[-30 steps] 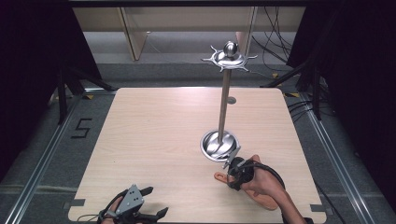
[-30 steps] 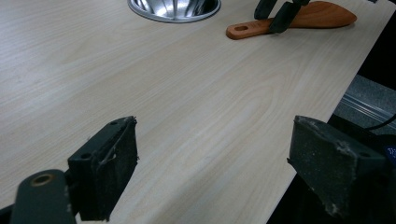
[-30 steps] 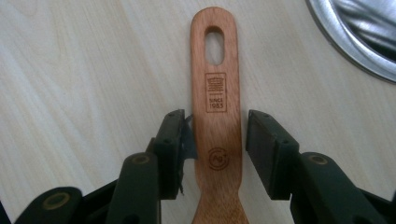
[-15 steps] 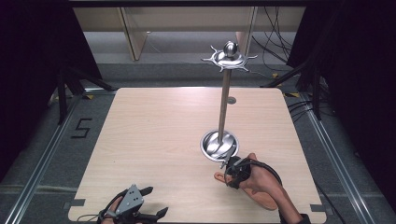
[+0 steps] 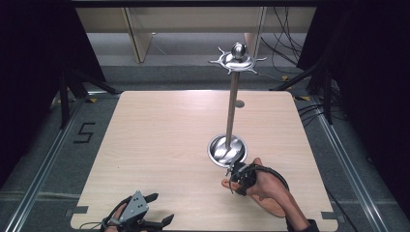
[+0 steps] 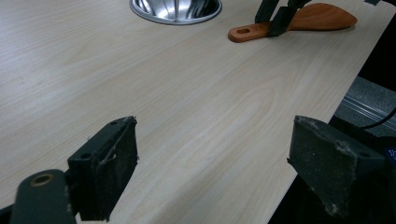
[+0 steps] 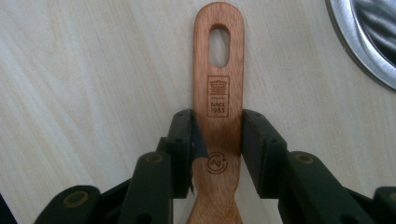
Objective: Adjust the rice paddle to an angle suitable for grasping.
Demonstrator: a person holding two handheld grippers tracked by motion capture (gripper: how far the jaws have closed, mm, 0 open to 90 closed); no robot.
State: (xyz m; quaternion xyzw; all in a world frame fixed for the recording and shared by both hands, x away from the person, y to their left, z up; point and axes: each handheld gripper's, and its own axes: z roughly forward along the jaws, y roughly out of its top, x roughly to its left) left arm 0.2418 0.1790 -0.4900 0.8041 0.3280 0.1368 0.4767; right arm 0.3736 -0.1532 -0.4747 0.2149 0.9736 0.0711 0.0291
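Fingers of your right gripper are clamping the wooden spatula by its handle, lying flat on the table just beside the steel stand; lifting and hanging are remaining. Your left gripper is idling wide, well apart from the stand.

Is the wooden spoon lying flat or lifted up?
Lying flat: the wooden spoon rests on the table, with the right gripper shut on its handle.

Spatula on table, just before the stand's base.
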